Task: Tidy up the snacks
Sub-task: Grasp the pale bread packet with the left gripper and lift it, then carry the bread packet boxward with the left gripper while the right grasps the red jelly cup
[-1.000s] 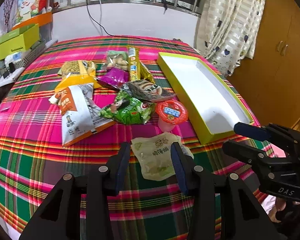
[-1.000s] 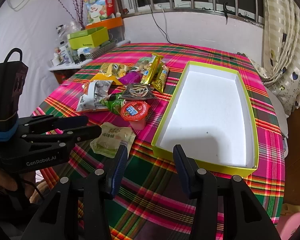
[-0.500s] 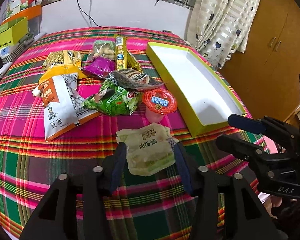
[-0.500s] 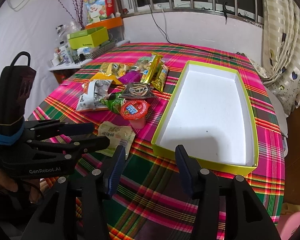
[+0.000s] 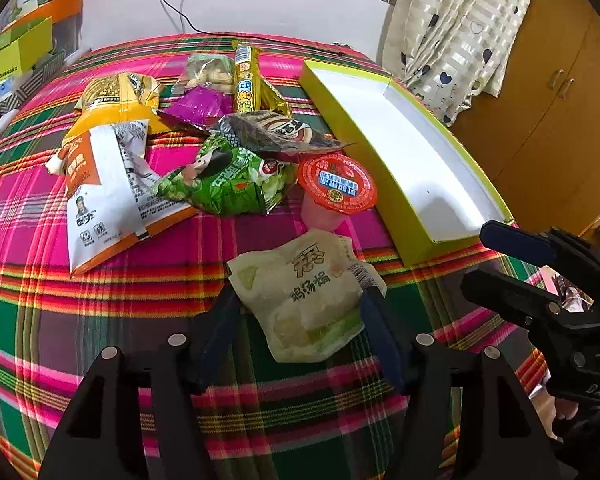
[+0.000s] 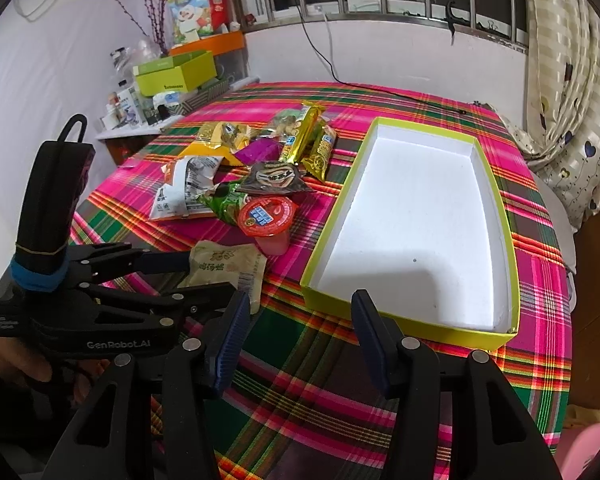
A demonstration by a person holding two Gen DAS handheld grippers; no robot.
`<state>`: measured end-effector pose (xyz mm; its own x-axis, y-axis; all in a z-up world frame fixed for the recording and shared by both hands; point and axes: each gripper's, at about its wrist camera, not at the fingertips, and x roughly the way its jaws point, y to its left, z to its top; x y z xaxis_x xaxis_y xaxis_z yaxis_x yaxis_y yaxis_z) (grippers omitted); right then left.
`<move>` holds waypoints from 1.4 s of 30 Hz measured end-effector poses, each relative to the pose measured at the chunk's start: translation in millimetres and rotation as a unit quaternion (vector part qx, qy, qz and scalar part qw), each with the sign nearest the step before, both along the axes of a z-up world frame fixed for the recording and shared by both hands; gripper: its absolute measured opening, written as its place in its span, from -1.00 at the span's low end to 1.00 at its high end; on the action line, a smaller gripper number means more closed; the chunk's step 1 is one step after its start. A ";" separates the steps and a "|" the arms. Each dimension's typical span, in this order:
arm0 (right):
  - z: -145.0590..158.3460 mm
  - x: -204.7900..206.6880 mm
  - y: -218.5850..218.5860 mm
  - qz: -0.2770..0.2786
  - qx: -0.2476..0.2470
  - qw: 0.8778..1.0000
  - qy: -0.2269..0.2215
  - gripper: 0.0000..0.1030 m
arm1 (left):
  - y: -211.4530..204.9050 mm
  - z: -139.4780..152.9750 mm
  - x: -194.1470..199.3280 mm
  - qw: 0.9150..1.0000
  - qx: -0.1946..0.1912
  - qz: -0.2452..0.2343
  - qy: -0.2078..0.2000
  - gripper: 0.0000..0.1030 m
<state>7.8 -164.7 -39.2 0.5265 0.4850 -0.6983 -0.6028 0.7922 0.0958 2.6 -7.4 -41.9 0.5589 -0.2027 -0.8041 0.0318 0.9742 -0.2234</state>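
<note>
A pale green snack packet (image 5: 304, 296) lies flat on the plaid tablecloth. My left gripper (image 5: 300, 308) straddles it with its jaws opening, a blue finger (image 5: 224, 320) at each side of the packet. In the right wrist view the left gripper (image 6: 210, 274) comes in from the left around the same packet (image 6: 228, 264). My right gripper (image 6: 300, 304) stands open with nothing between its fingers, over the cloth before the near wall of the yellow-green box (image 6: 412, 220), whose white inside holds nothing. The right gripper (image 5: 474, 254) also shows at the left wrist view's right edge.
A red-lidded jelly cup (image 5: 336, 184) stands just beyond the packet, beside the box (image 5: 400, 136). Behind it lie a green bag (image 5: 228, 184), a white-and-orange bag (image 5: 104, 188) and several more snacks. A cluttered shelf (image 6: 172, 76) stands at the far left, curtains and a wooden cabinet (image 5: 548, 120) to the right.
My left gripper has come down and forward over the pale packet while its jaws widened, so the packet now sits between the fingers. The right gripper's jaws widened a little; it stayed put.
</note>
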 end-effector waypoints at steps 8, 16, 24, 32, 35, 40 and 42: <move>-0.4 1.4 0.4 0.001 -0.001 1.000 -0.001 0.00 | -2.1 -0.8 4.2 1.000 0.011 -0.002 -0.014 0.23; 2.8 6.6 2.9 0.000 -0.003 1.000 0.001 0.01 | 8.1 1.6 -2.8 1.000 -0.012 -0.001 -0.023 -0.35; 6.6 14.4 11.0 0.005 -0.007 1.000 -0.005 0.01 | 17.4 8.5 -10.4 0.998 -0.039 -0.006 -0.042 -0.51; 8.5 29.3 30.5 0.020 -0.006 1.000 -0.011 0.01 | 25.5 18.2 -18.4 0.997 -0.046 -0.005 -0.057 -0.53; 7.6 37.3 42.2 0.029 -0.010 0.999 -0.011 0.02 | 30.0 22.0 -22.0 0.997 -0.048 -0.002 -0.063 -0.54; 2.0 50.2 58.1 0.040 -0.019 0.999 -0.007 0.02 | 36.2 23.8 -23.1 0.997 -0.049 0.006 -0.065 -0.55; -0.1 54.4 63.1 0.044 -0.022 0.999 -0.005 0.02 | 39.8 22.5 -23.3 0.997 -0.052 0.009 -0.064 -0.55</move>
